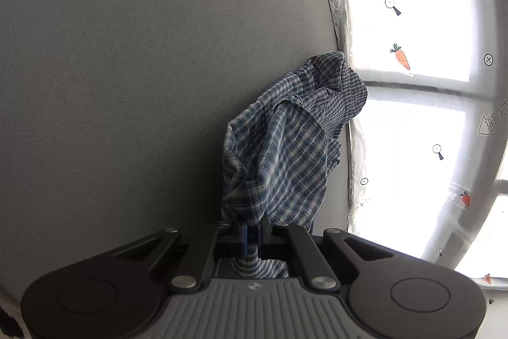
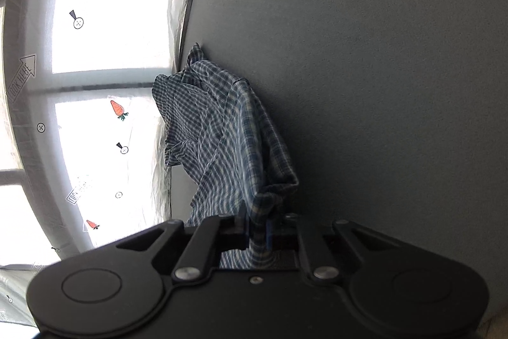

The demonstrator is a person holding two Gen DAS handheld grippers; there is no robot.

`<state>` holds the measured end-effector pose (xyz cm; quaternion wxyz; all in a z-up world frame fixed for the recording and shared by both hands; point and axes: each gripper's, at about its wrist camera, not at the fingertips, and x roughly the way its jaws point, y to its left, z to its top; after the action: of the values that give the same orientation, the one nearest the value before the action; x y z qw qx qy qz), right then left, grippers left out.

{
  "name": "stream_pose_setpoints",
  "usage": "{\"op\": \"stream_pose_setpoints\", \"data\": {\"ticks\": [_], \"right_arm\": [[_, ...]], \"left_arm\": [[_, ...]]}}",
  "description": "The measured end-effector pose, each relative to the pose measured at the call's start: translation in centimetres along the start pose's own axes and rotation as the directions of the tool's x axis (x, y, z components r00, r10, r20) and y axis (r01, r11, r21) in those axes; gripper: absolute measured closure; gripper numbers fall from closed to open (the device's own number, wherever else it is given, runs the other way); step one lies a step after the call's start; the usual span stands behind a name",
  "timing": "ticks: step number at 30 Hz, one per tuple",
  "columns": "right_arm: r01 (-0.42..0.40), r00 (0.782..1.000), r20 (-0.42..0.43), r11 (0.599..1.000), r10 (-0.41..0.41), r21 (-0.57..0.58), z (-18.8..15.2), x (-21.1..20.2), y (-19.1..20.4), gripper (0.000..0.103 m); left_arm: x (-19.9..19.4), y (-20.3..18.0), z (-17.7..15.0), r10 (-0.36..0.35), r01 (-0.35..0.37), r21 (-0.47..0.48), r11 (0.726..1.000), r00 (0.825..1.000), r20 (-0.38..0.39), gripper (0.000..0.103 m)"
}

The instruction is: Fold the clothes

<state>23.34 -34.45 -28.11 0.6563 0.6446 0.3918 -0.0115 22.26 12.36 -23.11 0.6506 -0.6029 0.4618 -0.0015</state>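
Note:
A blue and white checked shirt [image 1: 285, 142] hangs bunched in front of a grey wall. My left gripper [image 1: 252, 231] is shut on one bunched end of it, with cloth pinched between the blue pads. In the right wrist view the same shirt [image 2: 228, 135] hangs crumpled, and my right gripper [image 2: 257, 227] is shut on another bunched part of it. Both grippers hold the shirt up in the air; its lower part is hidden behind the gripper bodies.
A grey textured wall [image 1: 143, 69] fills most of both views. A bright window covered by a thin white curtain printed with carrots [image 1: 403, 59] stands beside it, also in the right wrist view [image 2: 117, 108].

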Motion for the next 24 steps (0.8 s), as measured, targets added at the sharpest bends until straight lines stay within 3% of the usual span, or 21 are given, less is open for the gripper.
{"op": "stream_pose_setpoints", "data": {"ticks": [3,5,9,14,20,24], "right_arm": [[0.000,0.999,-0.042,0.993,0.005,0.122,-1.4,-3.6,-1.5,0.094],[0.004,0.998,-0.056,0.986,0.006,0.166,-2.4,-6.5,-1.9,0.094],[-0.017,0.998,-0.059,0.978,0.029,0.208,-3.5,-9.9,-2.5,0.094],[-0.023,0.997,-0.070,0.964,0.043,0.264,-3.2,-9.2,-2.8,0.094],[-0.074,0.989,-0.107,0.972,0.099,0.223,-2.3,-8.3,-0.2,0.093],[-0.064,0.987,-0.134,0.977,0.093,0.202,-2.0,-7.6,0.8,0.093]], "left_arm": [[-3.1,-0.4,-2.2,0.030,-0.031,-0.016,0.999,0.998,-0.053,0.098],[-5.2,-0.6,-3.6,0.004,-0.008,-0.047,0.999,0.997,-0.082,0.098],[-5.5,-0.4,-4.4,-0.003,-0.002,-0.056,0.998,0.996,-0.094,0.098],[-5.4,-0.1,-4.2,-0.021,0.014,-0.104,0.995,0.998,-0.067,0.098],[-7.2,-1.6,-4.8,-0.061,0.060,-0.066,0.996,0.998,-0.023,0.098],[-6.5,-1.1,-4.0,-0.058,0.056,-0.120,0.991,0.998,-0.013,0.098]]}}
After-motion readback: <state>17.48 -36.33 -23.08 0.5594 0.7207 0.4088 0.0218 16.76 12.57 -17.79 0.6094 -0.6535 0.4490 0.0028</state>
